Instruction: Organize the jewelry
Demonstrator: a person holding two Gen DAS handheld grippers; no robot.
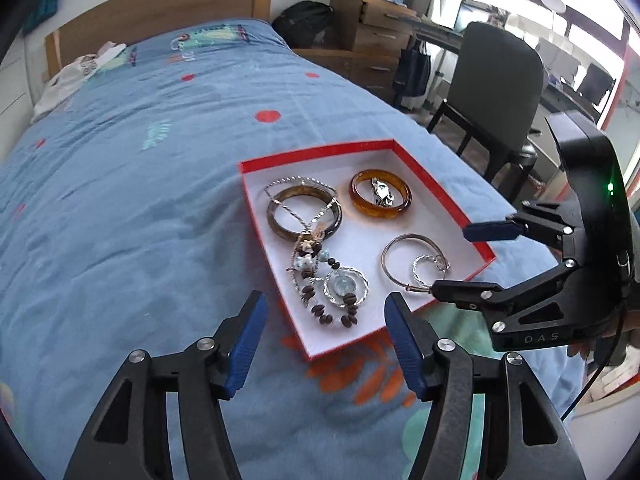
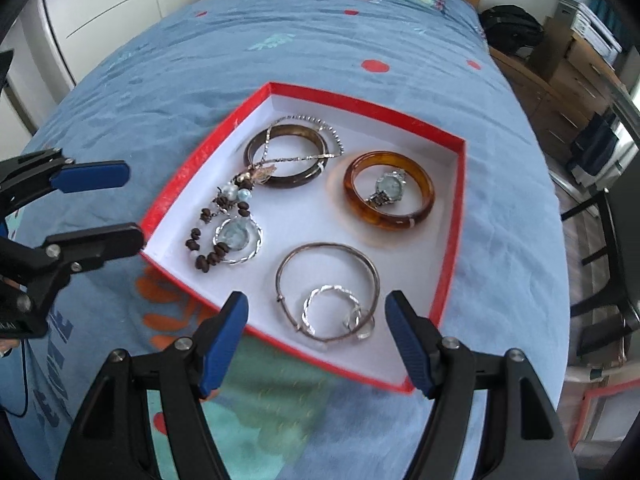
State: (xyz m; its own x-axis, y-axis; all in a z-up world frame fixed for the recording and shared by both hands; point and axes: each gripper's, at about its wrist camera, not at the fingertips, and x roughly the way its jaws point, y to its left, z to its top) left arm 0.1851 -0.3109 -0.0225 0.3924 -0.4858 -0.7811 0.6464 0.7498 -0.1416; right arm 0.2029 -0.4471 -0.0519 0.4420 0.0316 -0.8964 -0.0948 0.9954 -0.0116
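Observation:
A shallow red box [image 1: 316, 150] [image 2: 360, 98] with a white inside lies on the bed. In it are a dark brown bangle [image 1: 280, 224] [image 2: 256, 148] with a silver chain [image 1: 300, 180] [image 2: 336, 136] draped over it. A bead necklace with a round pendant [image 1: 344, 286] [image 2: 236, 234] trails below. An amber bangle [image 1: 360, 204] [image 2: 352, 196] rings a small watch [image 1: 380, 192] [image 2: 390, 188]. A thin silver bangle [image 1: 386, 248] [image 2: 328, 246] encloses a twisted silver ring [image 1: 418, 270] [image 2: 316, 294]. My left gripper [image 1: 325, 304] [image 2: 132, 204] hovers open above the box's near-left edge. My right gripper [image 1: 452, 260] [image 2: 317, 300] hovers open above the silver bangle. Neither holds anything.
The box rests on a blue patterned bedspread [image 1: 140, 200] [image 2: 280, 32]. A wooden headboard [image 1: 160, 4] and folded clothes [image 1: 80, 72] are at the far end. A dark chair [image 1: 496, 80] and wooden drawers [image 1: 376, 40] stand beside the bed, and white wardrobe doors [image 2: 108, 4] on its other side.

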